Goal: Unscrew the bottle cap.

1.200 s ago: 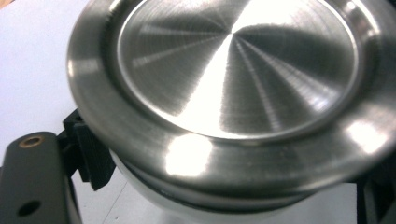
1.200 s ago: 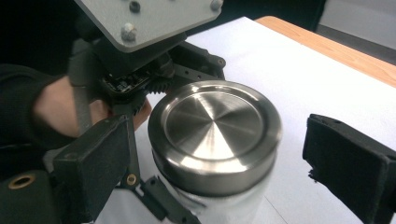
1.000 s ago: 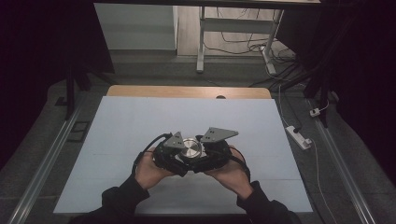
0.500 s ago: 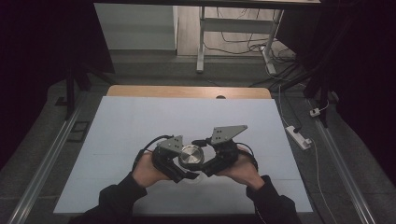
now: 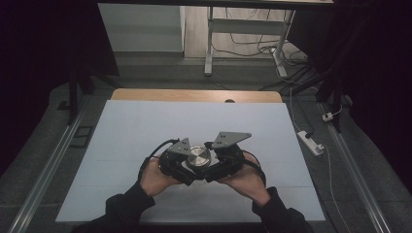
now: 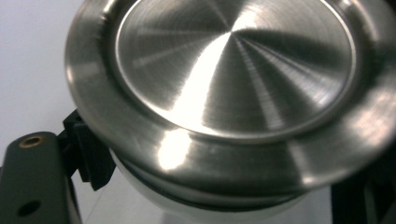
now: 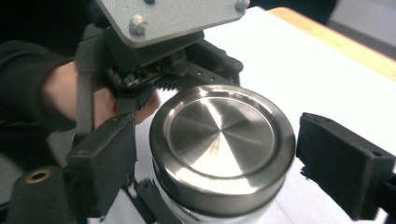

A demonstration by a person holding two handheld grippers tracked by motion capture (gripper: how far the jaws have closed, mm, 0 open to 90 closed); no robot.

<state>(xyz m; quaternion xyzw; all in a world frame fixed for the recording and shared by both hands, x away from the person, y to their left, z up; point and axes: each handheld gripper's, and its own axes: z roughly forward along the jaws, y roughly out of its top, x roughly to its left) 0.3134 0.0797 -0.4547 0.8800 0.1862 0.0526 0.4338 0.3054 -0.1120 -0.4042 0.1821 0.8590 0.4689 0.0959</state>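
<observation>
steel-lidded jar (image 5: pixel 199 158) is seen at frame centre, on white table (image 5: pixel 145 126). it's clamped by left gripper (image 5: pixel 180 162); right gripper (image 7: pixel 210 154) jaws have just been opening, apart round lid, no contact.

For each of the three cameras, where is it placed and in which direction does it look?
High view: above the person's side, facing forward and down on the white table; both hands and sleeves show.
Left gripper view: on the left gripper, looking closely at the steel lid; its black fingers flank the jar.
Right gripper view: on the right gripper, facing the lid, the left gripper and the left hand; its jaws have just been opening around the lid.
Shared: the lid.
</observation>
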